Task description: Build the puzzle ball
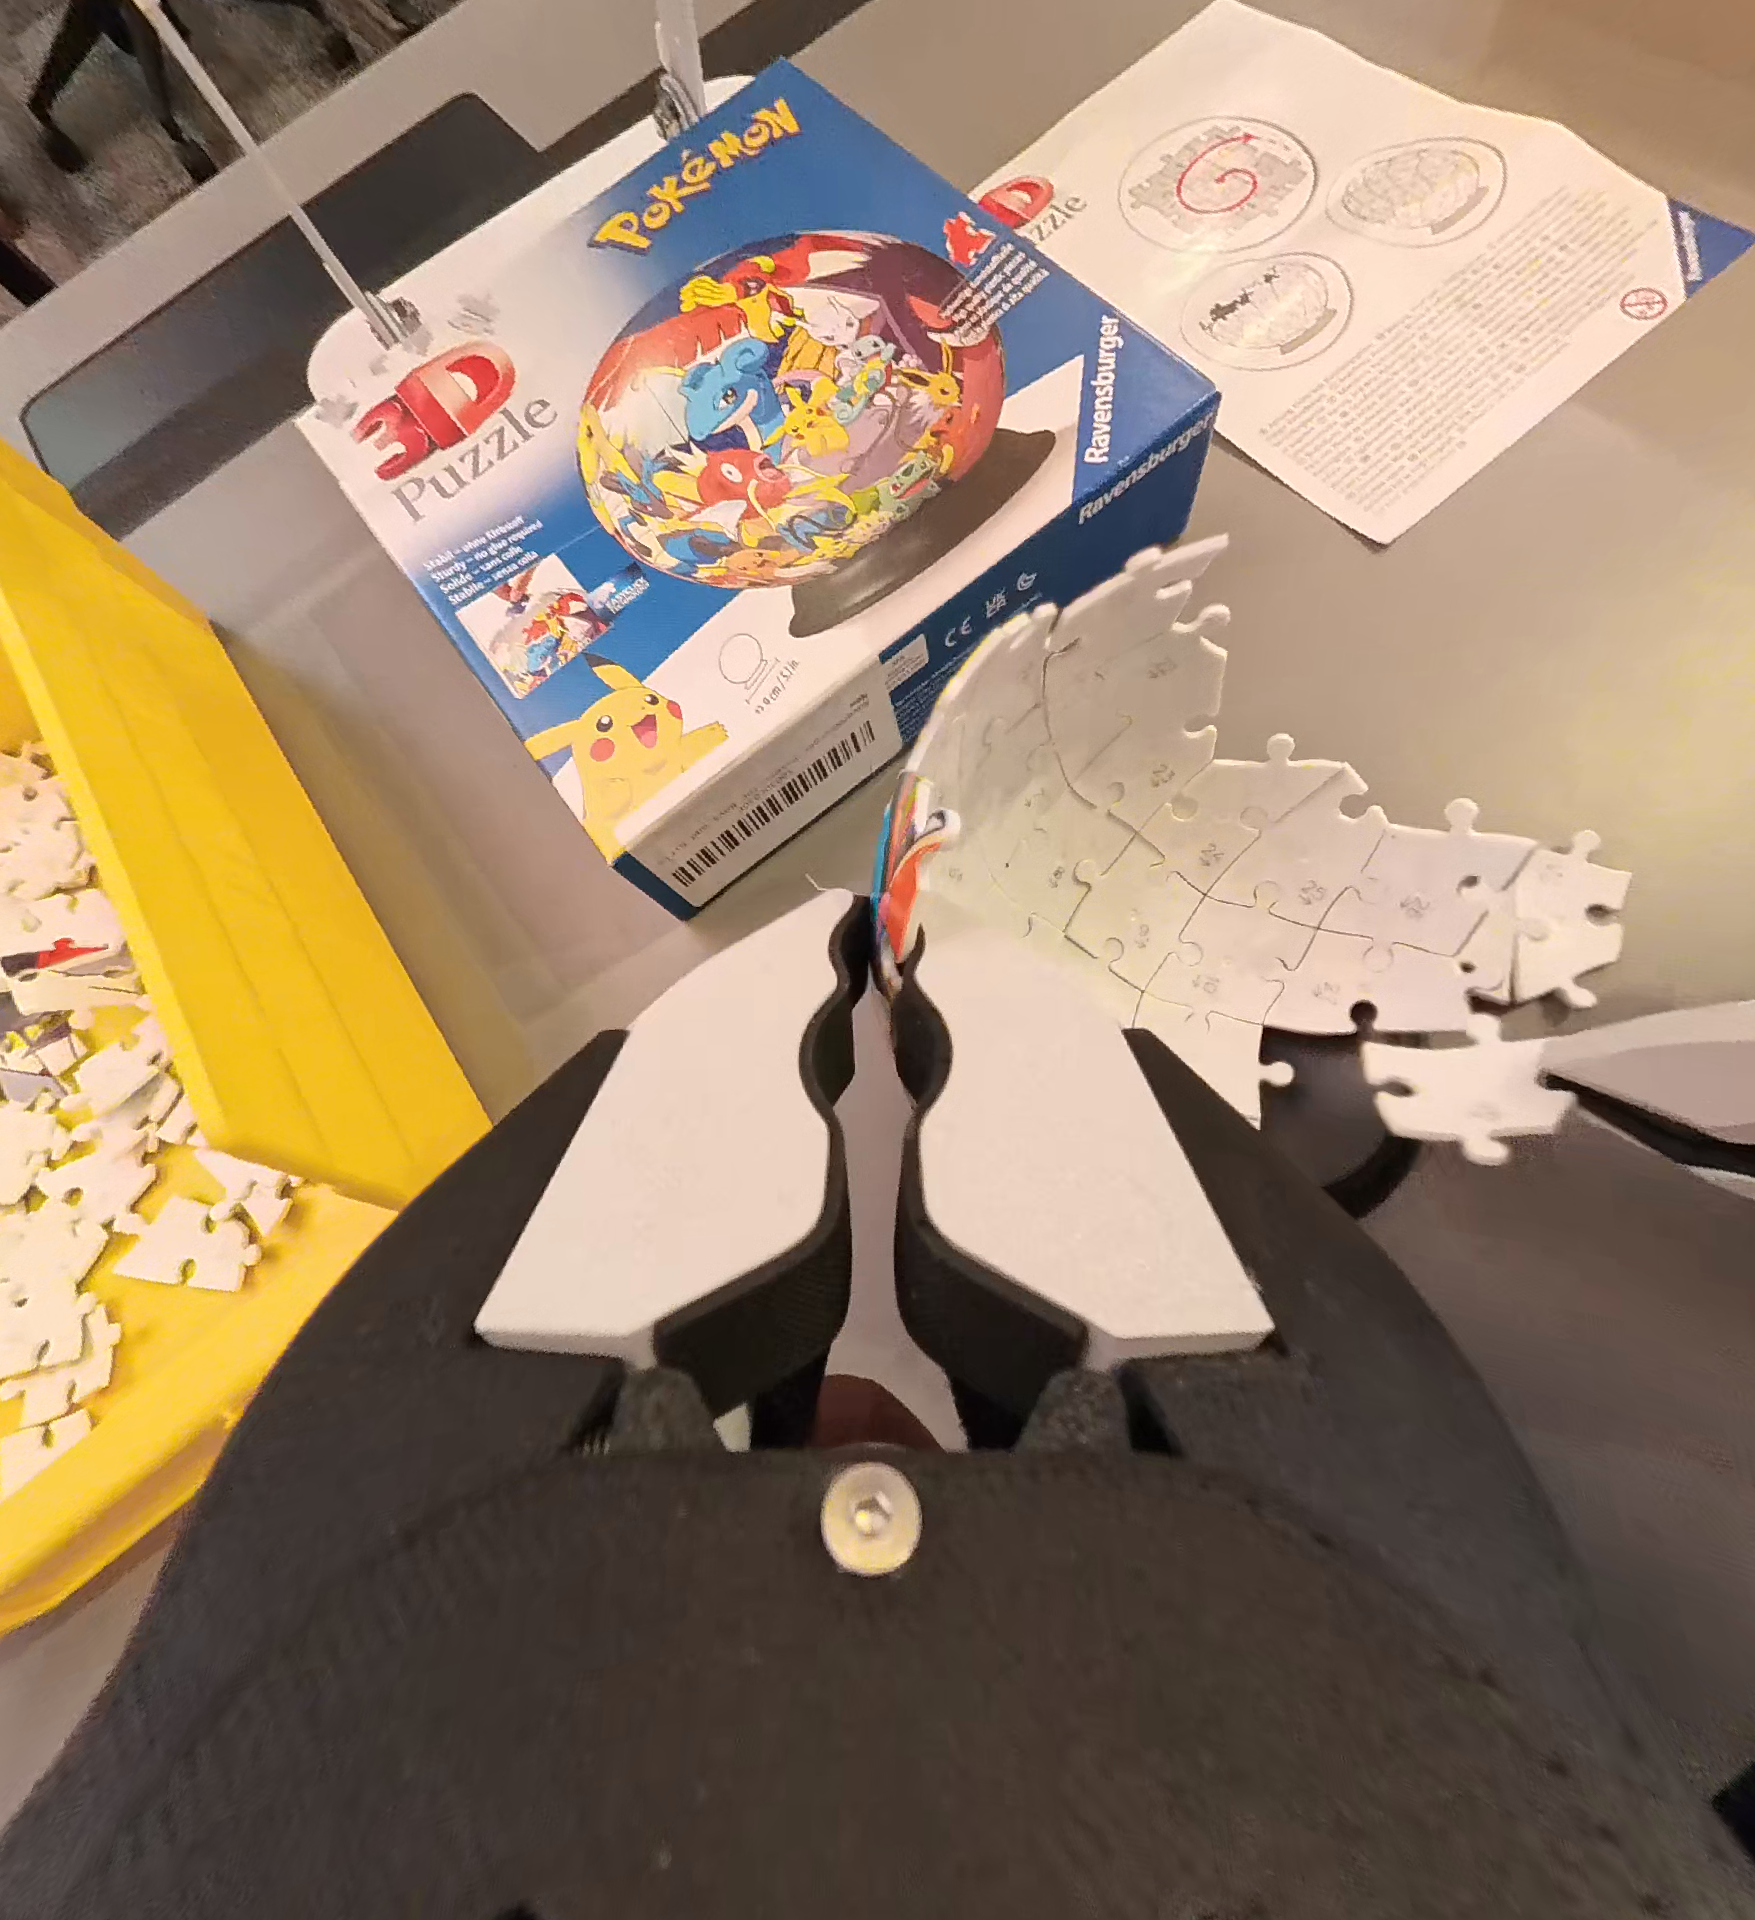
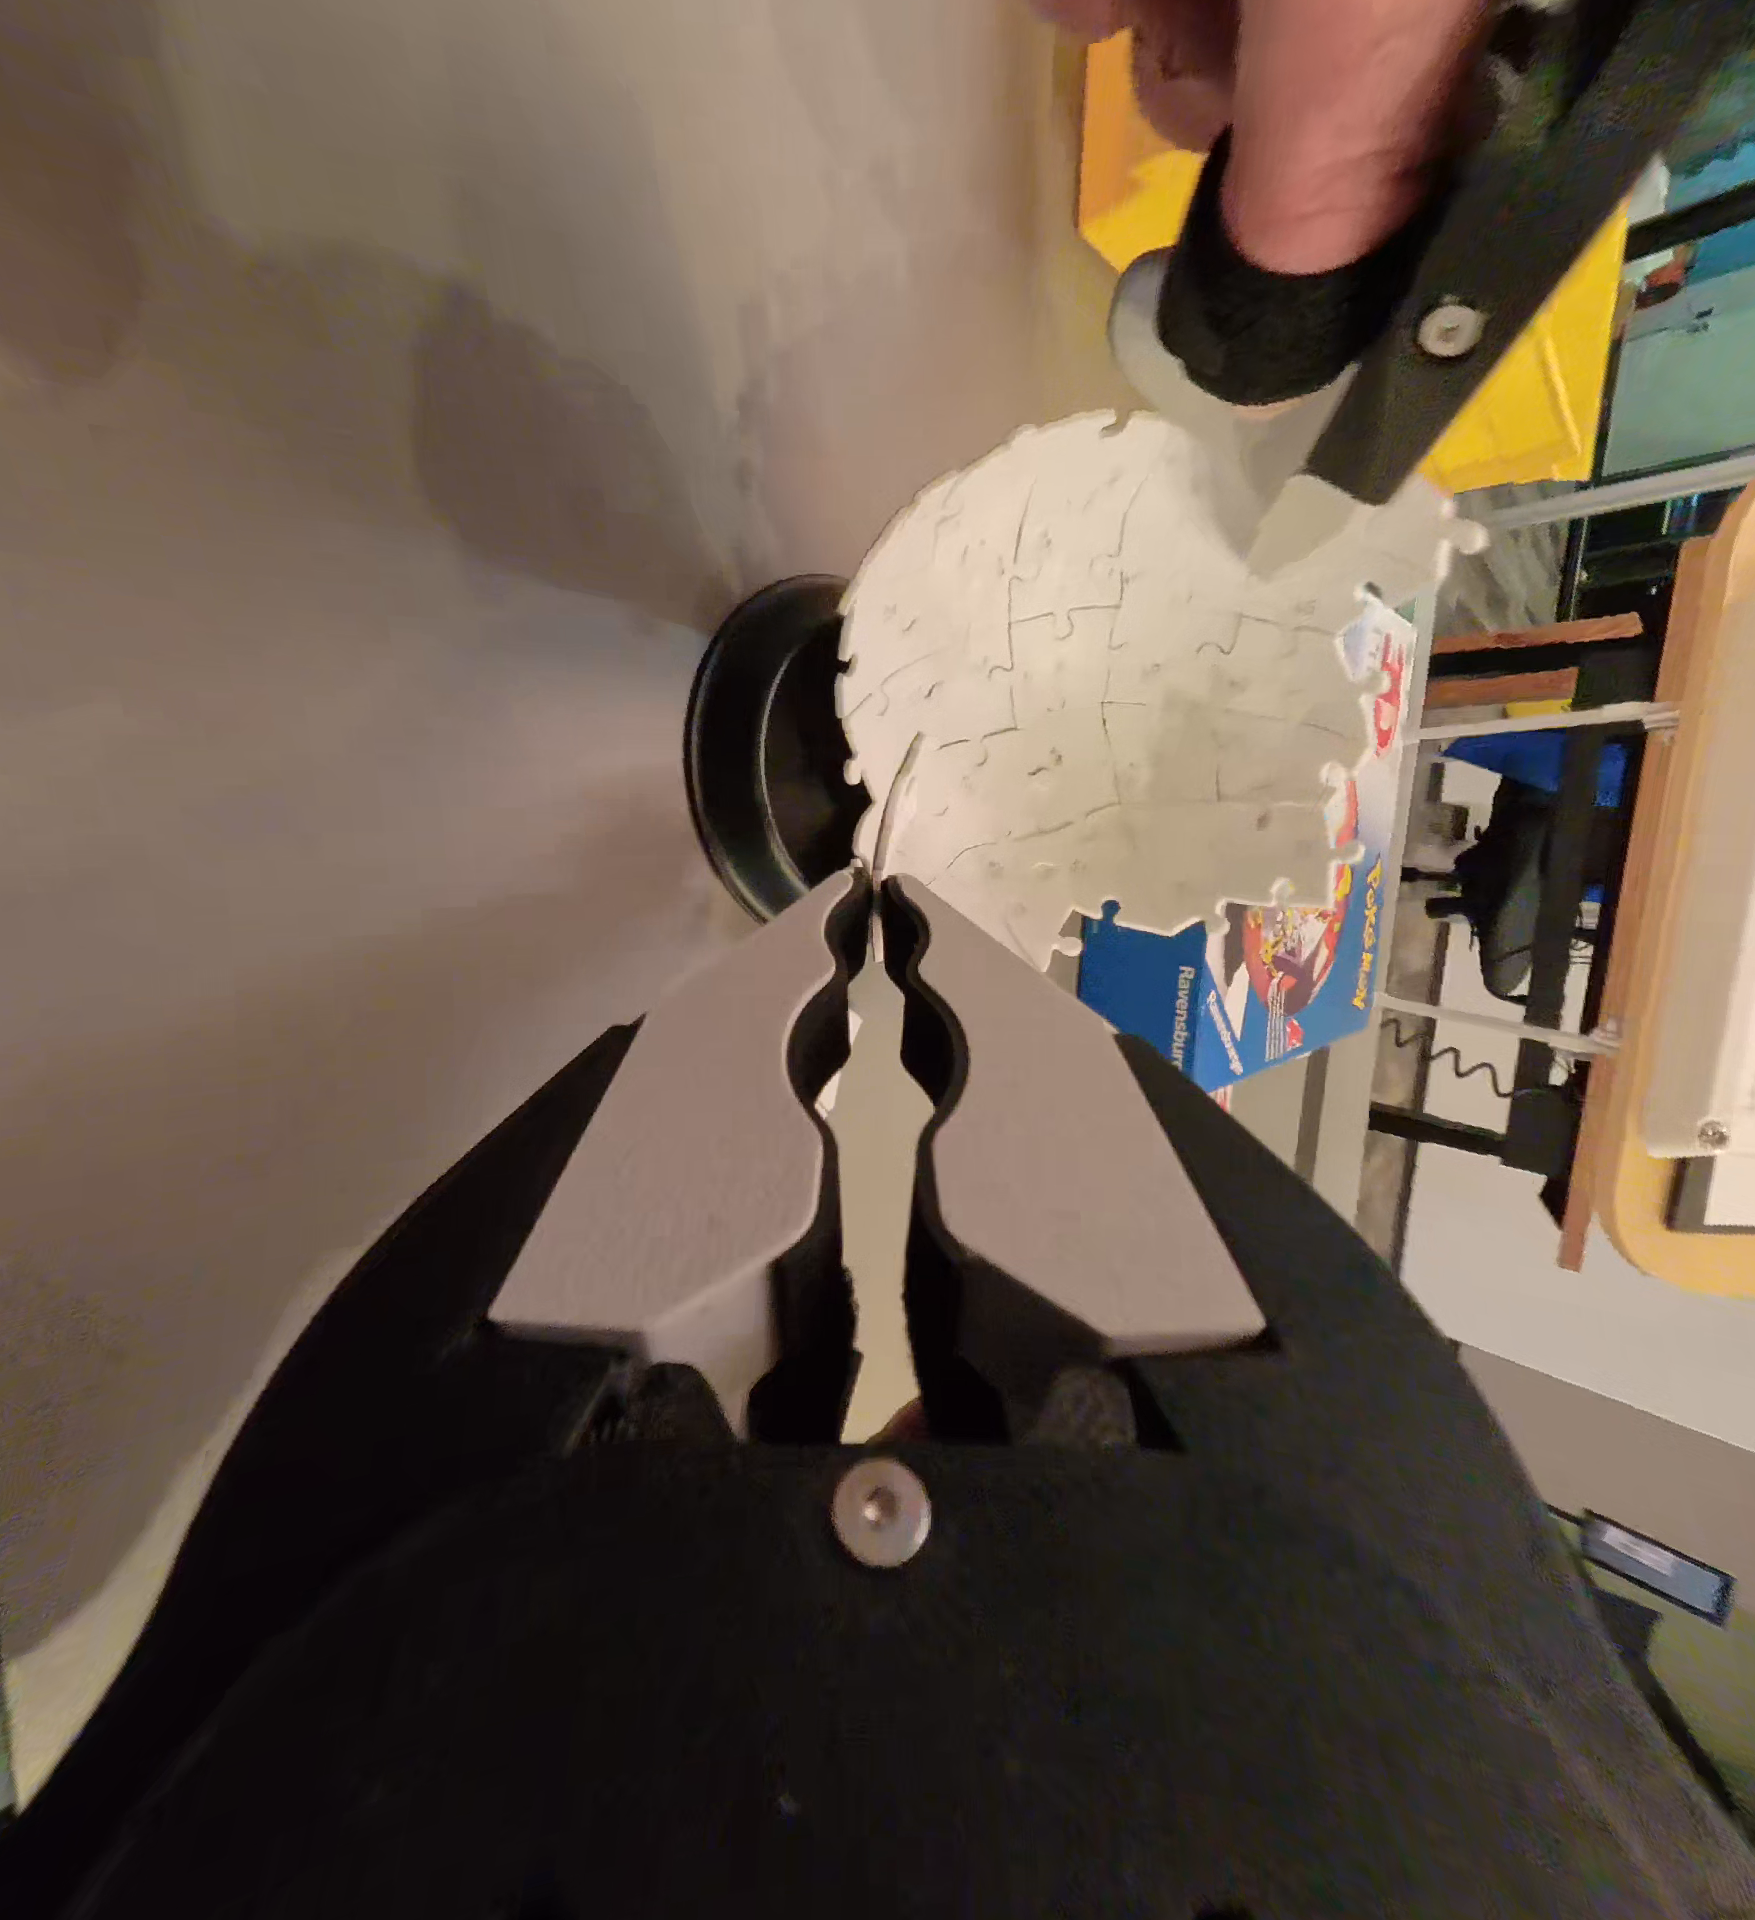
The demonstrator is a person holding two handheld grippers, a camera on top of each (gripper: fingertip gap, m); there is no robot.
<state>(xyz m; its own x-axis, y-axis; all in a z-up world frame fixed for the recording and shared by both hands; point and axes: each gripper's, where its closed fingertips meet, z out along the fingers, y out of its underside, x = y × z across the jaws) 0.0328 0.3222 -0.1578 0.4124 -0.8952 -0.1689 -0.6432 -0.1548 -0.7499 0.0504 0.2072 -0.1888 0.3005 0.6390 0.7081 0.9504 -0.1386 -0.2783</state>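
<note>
My left gripper (image 1: 888, 940) is clamped on the edge of the shell (image 1: 1091, 821), its white inside facing my right gripper (image 2: 871, 883), which pinches a loose piece (image 1: 1465, 1091) edge-on just beside the shell's trailing strip. To my left the yellow bin (image 1: 260, 935) holds a heap of loose pieces (image 1: 11, 1091), mostly white side up. Beyond the shell the box (image 1: 748, 499) lies flat on the table (image 1: 1579, 675) with the leaflet (image 1: 1372, 312) beside it, and the black stand (image 2: 748, 748) sits just behind the shell.
</note>
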